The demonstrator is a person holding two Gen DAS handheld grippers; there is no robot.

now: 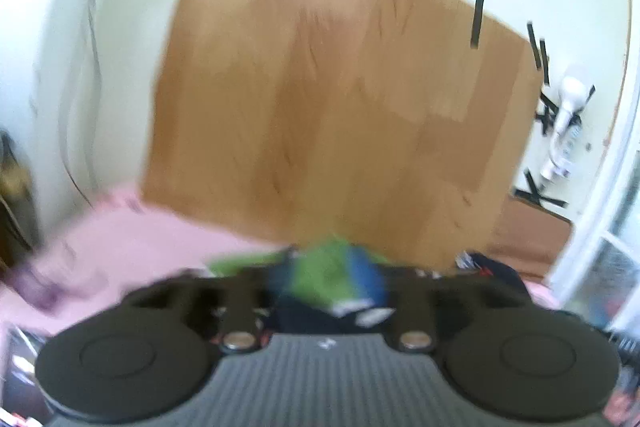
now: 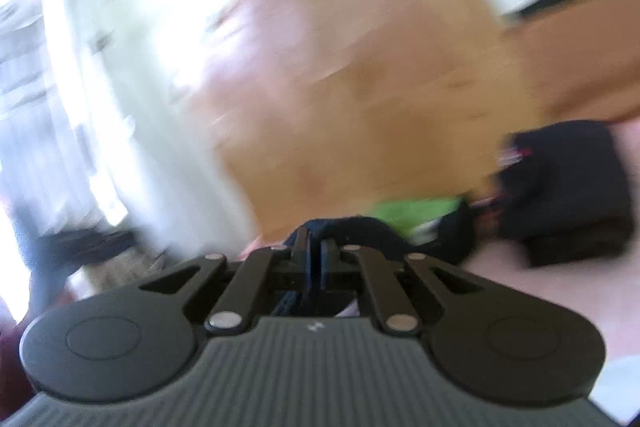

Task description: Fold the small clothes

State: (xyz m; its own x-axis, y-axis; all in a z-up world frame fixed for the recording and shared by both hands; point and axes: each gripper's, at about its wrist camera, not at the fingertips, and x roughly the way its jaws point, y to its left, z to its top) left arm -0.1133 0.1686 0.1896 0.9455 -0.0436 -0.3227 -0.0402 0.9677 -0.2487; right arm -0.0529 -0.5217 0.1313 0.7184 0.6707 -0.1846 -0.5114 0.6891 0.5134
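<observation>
The right claw point(image 2: 314, 259) stands nearly closed on a fold of dark cloth point(image 2: 360, 227); the left claw point(image 1: 328, 287) sits half-open around a green-and-blue garment point(image 1: 332, 267). Both lie on pink bedding point(image 1: 140, 239) at six o'clock. Light, limp fabric: best pinched at edges.

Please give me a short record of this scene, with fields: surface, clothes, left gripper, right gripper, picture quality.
surface: pink sheet, wooden board behind it
clothes: green and blue garment; dark pile to the right of it
left gripper: jaws apart, garment between them; grip cannot be told
right gripper: jaws nearly together, on a dark cloth edge
picture quality: both views blurred
</observation>
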